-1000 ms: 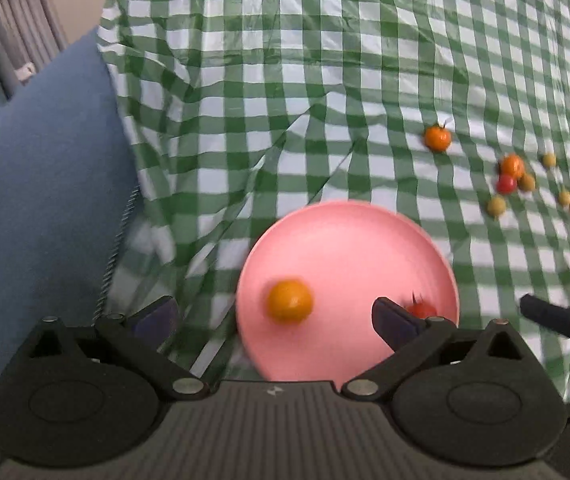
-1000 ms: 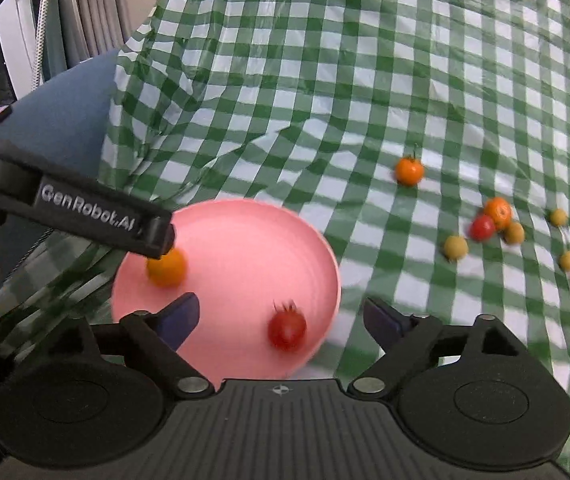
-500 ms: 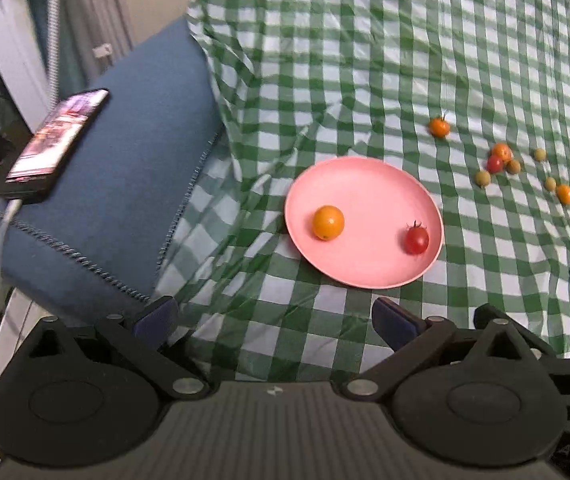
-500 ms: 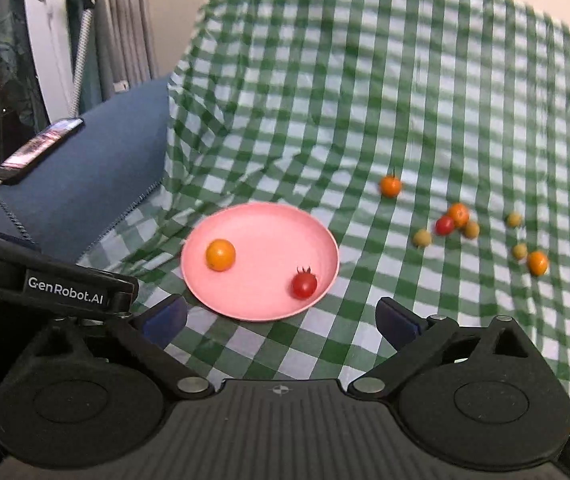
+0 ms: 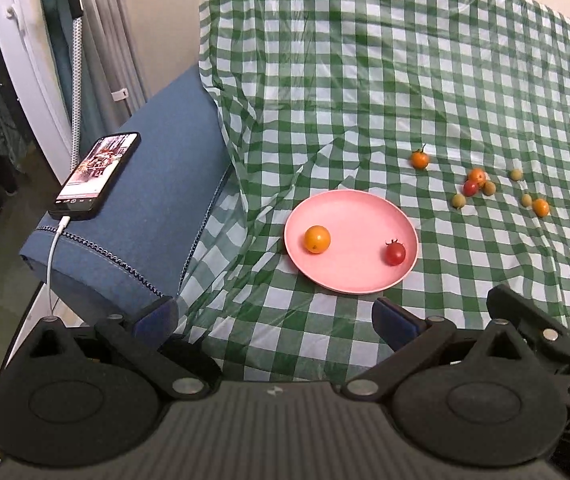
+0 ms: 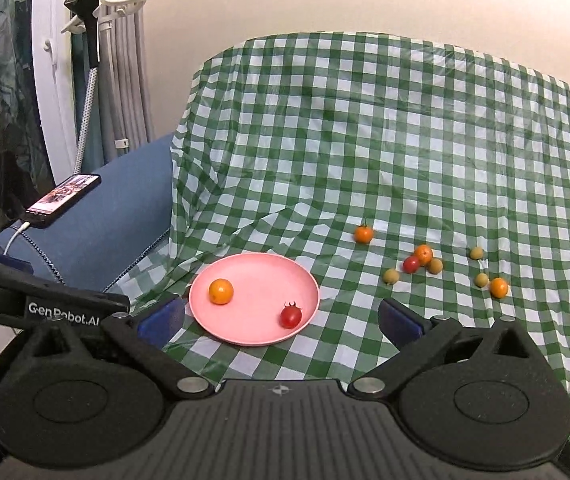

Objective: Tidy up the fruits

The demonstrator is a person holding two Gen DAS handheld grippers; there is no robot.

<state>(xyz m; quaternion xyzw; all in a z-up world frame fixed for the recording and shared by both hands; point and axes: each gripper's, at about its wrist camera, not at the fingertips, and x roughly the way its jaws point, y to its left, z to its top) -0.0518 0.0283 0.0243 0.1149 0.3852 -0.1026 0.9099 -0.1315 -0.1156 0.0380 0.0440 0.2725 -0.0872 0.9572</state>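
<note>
Left wrist view: two fruits, one orange (image 5: 317, 239) and one red (image 5: 395, 253), were seen on the plate (image 5: 359, 216); eight lay scattered right of it. The left gripper (image 5: 273, 320) was spread, empty.

Right wrist view: the same counts were seen around the plate (image 6: 259, 276); the right gripper (image 6: 281, 320) was spread, empty.

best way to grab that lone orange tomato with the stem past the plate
Straddle the small round orange tomato across its widest middle, coming straight down with the open right tool. Its stem points up and it sits alone on the checked cloth, so both sides look free.
</note>
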